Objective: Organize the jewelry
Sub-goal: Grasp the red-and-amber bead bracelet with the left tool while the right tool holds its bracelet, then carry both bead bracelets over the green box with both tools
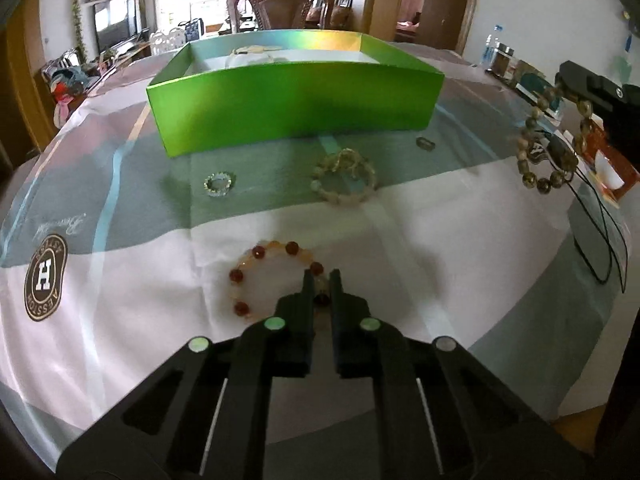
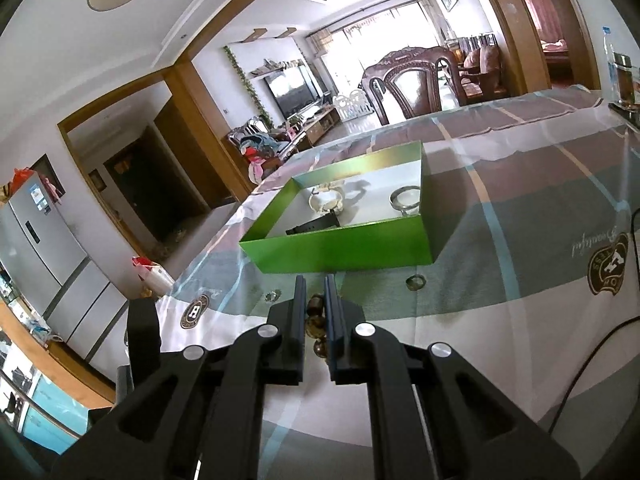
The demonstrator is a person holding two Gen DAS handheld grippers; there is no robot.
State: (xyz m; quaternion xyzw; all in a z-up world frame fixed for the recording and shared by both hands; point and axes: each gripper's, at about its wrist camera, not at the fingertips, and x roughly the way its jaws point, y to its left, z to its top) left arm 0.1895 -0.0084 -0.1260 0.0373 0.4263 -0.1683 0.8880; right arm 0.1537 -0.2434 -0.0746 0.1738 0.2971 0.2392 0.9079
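A green box (image 1: pixel 296 104) stands at the back of the table; in the right wrist view the green box (image 2: pixel 344 248) holds a white bracelet (image 2: pixel 328 202), a black strap (image 2: pixel 314 226) and a silver bangle (image 2: pixel 406 200). My left gripper (image 1: pixel 322 280) is shut on a red and orange bead bracelet (image 1: pixel 260 252) that lies on the cloth. My right gripper (image 2: pixel 314 292) is shut on a brown bead bracelet (image 2: pixel 314 320), held above the table; it hangs at the right in the left wrist view (image 1: pixel 540 160). A pale bead bracelet (image 1: pixel 344 176), a clear ring (image 1: pixel 219 184) and a small ring (image 1: pixel 425 144) lie before the box.
A patterned tablecloth (image 1: pixel 120 280) covers the table. A black cord (image 1: pixel 600 236) lies at the right edge. Jars and a cup (image 1: pixel 608 168) stand at the far right. A wooden chair (image 1: pixel 280 8) stands behind the box.
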